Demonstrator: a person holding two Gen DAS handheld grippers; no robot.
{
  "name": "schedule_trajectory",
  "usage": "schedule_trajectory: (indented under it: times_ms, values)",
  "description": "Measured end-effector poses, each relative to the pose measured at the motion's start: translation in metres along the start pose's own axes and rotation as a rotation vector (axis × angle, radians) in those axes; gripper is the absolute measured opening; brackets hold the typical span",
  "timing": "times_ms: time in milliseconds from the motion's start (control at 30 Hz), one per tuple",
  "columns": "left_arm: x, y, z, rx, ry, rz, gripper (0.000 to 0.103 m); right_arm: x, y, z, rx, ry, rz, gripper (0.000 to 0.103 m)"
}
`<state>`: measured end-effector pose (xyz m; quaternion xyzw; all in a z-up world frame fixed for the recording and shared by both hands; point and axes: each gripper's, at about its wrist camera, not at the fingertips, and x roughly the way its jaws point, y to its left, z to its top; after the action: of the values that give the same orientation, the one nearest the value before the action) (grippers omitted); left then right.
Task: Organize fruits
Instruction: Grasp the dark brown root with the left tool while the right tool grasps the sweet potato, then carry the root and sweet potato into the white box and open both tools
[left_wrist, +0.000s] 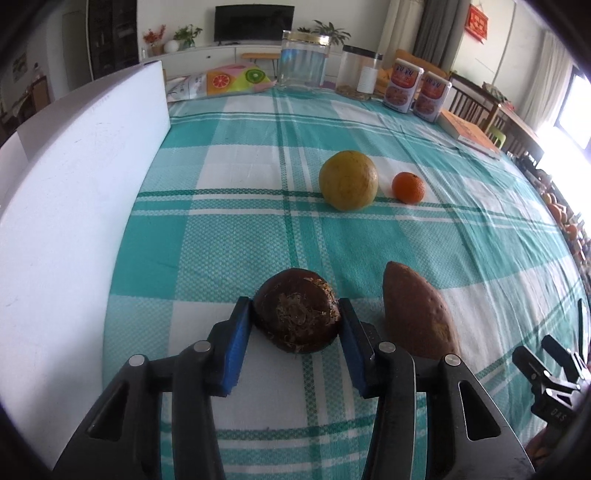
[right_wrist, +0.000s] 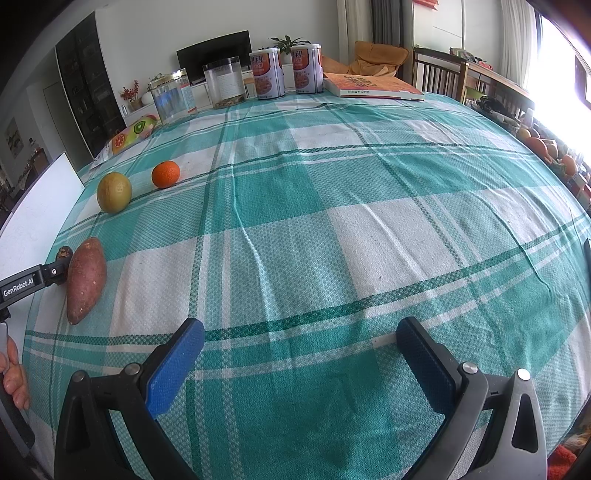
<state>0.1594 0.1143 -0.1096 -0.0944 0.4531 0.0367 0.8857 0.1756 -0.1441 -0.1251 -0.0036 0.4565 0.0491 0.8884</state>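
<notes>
My left gripper (left_wrist: 295, 314) is shut on a dark brown round fruit (left_wrist: 297, 310) that rests low on the checked tablecloth. A reddish sweet potato (left_wrist: 417, 310) lies just right of it, touching or nearly touching the right finger. Farther off sit a yellow-green citrus (left_wrist: 348, 180) and a small orange mandarin (left_wrist: 408, 187), side by side. In the right wrist view my right gripper (right_wrist: 301, 336) is open and empty over bare cloth. The sweet potato (right_wrist: 85, 278), citrus (right_wrist: 114, 192), mandarin (right_wrist: 166, 174) and the left gripper's arm (right_wrist: 33, 282) show at its far left.
A white board (left_wrist: 74, 184) stands along the table's left side. At the far edge stand clear jars (left_wrist: 303, 61), two cans (left_wrist: 402, 85), a book (left_wrist: 469, 133) and a fruit-print bag (left_wrist: 236, 79). The green checked tablecloth (right_wrist: 332, 221) covers the table. More fruit lies off the right edge (right_wrist: 546, 147).
</notes>
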Motion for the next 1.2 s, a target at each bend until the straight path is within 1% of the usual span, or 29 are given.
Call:
schedule_trajectory:
  times_ms: [67,100,167,200,267,367,400,467,533,567,600,633,667,700,767,833,933,967,1033,1100,1200]
  values:
    - [-0.011,0.001,-0.009,0.001,0.007,-0.023,0.048,-0.003,-0.005,0.001,0.028,-0.011,0.042,0.103]
    - [-0.017,0.001,-0.014,0.0,0.008,-0.035,0.048,-0.005,-0.01,0.002,0.062,-0.019,0.099,0.103]
    - [-0.031,0.003,-0.023,0.0,0.006,-0.061,0.048,-0.01,-0.017,0.007,0.143,-0.03,0.251,0.103]
    - [-0.038,0.004,-0.028,0.002,0.002,-0.071,0.048,-0.011,-0.014,0.01,0.155,-0.026,0.299,0.103]
    - [-0.049,0.006,-0.034,0.008,-0.004,-0.084,0.048,-0.012,0.011,0.022,0.106,0.01,0.354,0.103]
    - [-0.062,0.009,-0.041,0.005,-0.002,-0.104,0.048,-0.01,0.07,0.044,-0.025,0.074,0.441,0.103]
    - [-0.067,0.01,-0.042,0.002,-0.004,-0.115,0.048,-0.004,0.092,0.052,-0.079,0.115,0.451,0.103]
    - [-0.078,0.01,-0.043,0.002,-0.016,-0.137,0.048,0.014,0.131,0.063,-0.177,0.21,0.42,0.098]
    - [-0.09,0.009,-0.044,0.003,-0.032,-0.161,0.048,0.034,0.161,0.067,-0.258,0.298,0.348,0.087]
    - [-0.097,0.01,-0.044,0.003,-0.041,-0.177,0.048,0.044,0.171,0.066,-0.29,0.35,0.321,0.08]
    - [-0.104,0.01,-0.045,0.003,-0.051,-0.191,0.048,0.051,0.177,0.063,-0.311,0.389,0.309,0.06]
    - [-0.111,0.011,-0.046,0.006,-0.063,-0.198,0.048,0.053,0.18,0.061,-0.338,0.39,0.286,0.047]
    - [-0.117,0.012,-0.046,0.008,-0.075,-0.202,0.048,0.05,0.182,0.059,-0.367,0.373,0.257,0.041]
    - [-0.124,0.014,-0.046,0.008,-0.085,-0.207,0.048,0.048,0.18,0.058,-0.369,0.372,0.25,0.04]
    - [-0.134,0.019,-0.045,-0.003,-0.095,-0.224,0.048,0.043,0.17,0.056,-0.326,0.363,0.269,0.04]
    - [-0.145,0.026,-0.041,-0.024,-0.104,-0.252,0.048,0.038,0.151,0.058,-0.237,0.356,0.306,0.04]
    - [-0.163,0.039,-0.034,-0.06,-0.13,-0.285,0.048,0.022,0.123,0.065,-0.062,0.339,0.466,0.04]
    - [-0.169,0.045,-0.031,-0.075,-0.143,-0.291,0.048,0.013,0.118,0.068,-0.02,0.329,0.515,0.04]
    - [-0.181,0.06,-0.026,-0.11,-0.169,-0.294,0.048,-0.006,0.12,0.075,0.021,0.304,0.6,0.04]
    - [-0.195,0.079,-0.022,-0.142,-0.204,-0.268,0.048,-0.028,0.137,0.081,0.01,0.284,0.679,0.04]
    - [-0.209,0.115,-0.02,-0.186,-0.253,-0.162,0.048,-0.06,0.194,0.082,-0.075,0.265,0.789,0.04]
